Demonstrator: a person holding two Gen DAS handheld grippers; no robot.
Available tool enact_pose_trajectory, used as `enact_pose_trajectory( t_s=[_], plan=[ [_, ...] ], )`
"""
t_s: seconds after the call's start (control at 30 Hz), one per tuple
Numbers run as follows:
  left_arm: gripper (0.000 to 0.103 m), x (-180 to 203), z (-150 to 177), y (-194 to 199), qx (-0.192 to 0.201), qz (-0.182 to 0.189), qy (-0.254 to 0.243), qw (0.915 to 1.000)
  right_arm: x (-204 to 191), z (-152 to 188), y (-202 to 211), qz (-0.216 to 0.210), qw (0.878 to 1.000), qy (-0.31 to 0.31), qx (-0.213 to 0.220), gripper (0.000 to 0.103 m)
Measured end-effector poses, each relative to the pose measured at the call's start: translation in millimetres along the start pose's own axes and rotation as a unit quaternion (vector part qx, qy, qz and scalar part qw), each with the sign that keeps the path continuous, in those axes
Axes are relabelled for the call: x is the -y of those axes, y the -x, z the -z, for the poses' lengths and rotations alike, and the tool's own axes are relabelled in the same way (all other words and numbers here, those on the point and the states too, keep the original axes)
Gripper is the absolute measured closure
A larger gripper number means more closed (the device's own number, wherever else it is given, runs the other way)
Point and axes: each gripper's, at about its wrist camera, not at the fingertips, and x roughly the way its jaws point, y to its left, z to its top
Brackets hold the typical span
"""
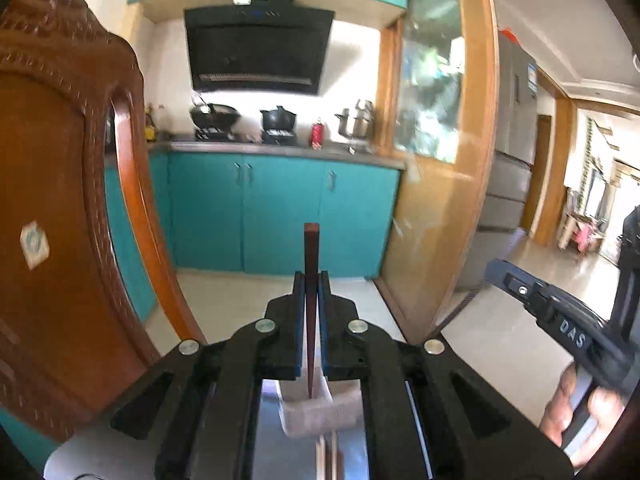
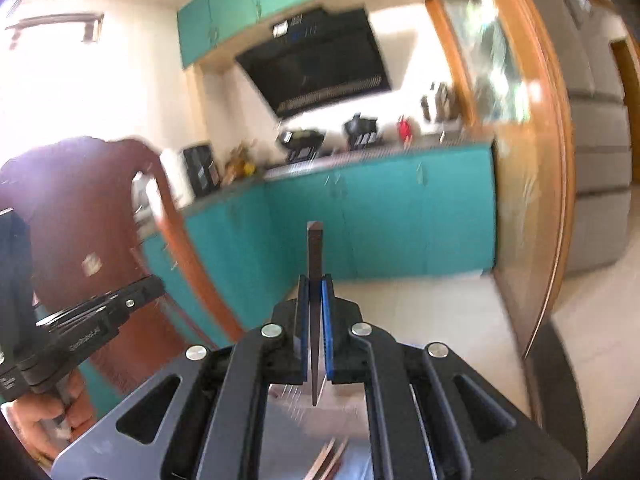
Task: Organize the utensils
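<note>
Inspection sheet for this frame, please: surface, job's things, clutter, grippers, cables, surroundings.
Surface: reflective tabletop, mostly hidden.
Job's things: left chopstick and right chopstick, each upright between closed jaws; pale holder below; more chopsticks lying on the table.
Clutter: nothing seen.
Grippers: left gripper and right gripper each shut on one chopstick.
Cables: nothing seen.
Surroundings: carved wooden chair, teal cabinets, range hood, fridge.

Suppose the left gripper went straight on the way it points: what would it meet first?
Probably the teal cabinet doors under the counter. The left gripper, clamped on a chopstick, faces open floor first; depth is unclear.
</note>
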Motion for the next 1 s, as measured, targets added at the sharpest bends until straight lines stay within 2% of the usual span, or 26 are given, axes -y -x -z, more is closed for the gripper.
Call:
enact_pose_trajectory(
  t_s=[0.1, 0.2, 0.3, 0.47, 0.53, 0.63, 0.7, 0.83, 0.9, 0.97, 1.0],
  plan=[
    [0.096, -7, 5, -29, 0.002, -0.026, 0.013, 0.9996, -4, 4, -26, 0.026, 1.0, 0.017, -0.003, 0.096],
    [0.096, -12, 26, -55, -0.018, -0.034, 0.023, 0.999, -2, 27, -58, 0.04, 0.998, 0.026, -0.032, 0.096],
    [0.096, -16, 45, -69, -0.041, -0.039, 0.019, 0.9982, 4, 51, -76, 0.044, 0.997, 0.027, -0.053, 0.096],
    [0.096, -18, 67, -77, -0.063, -0.04, 0.014, 0.9971, 11, 71, -87, 0.047, 0.996, 0.027, -0.075, 0.096],
    [0.096, -18, 71, -75, -0.059, -0.041, 0.012, 0.9973, 11, 76, -84, 0.051, 0.995, 0.029, -0.08, 0.096],
    [0.084, -17, 72, -63, -0.05, -0.037, 0.011, 0.998, 16, 77, -69, 0.054, 0.996, 0.027, -0.064, 0.086],
    [0.077, -17, 74, -44, -0.036, -0.033, 0.012, 0.9987, 16, 75, -48, 0.058, 0.997, 0.023, -0.049, 0.079],
    [0.074, -23, 95, 4, -0.026, -0.011, 0.025, 0.9993, 25, 77, 18, 0.032, 0.999, -0.005, 0.002, 0.064],
    [0.074, -26, 129, 8, -0.077, 0.014, 0.041, 0.996, 37, 91, 57, 0.028, 0.999, -0.025, 0.022, 0.06],
    [0.074, -24, 170, -7, -0.151, 0.035, 0.053, 0.9865, 52, 113, 76, 0.038, 0.998, -0.051, 0.019, 0.057],
    [0.074, -20, 194, -20, -0.192, 0.04, 0.053, 0.9792, 60, 125, 77, 0.045, 0.997, -0.062, 0.002, 0.057]
  ],
)
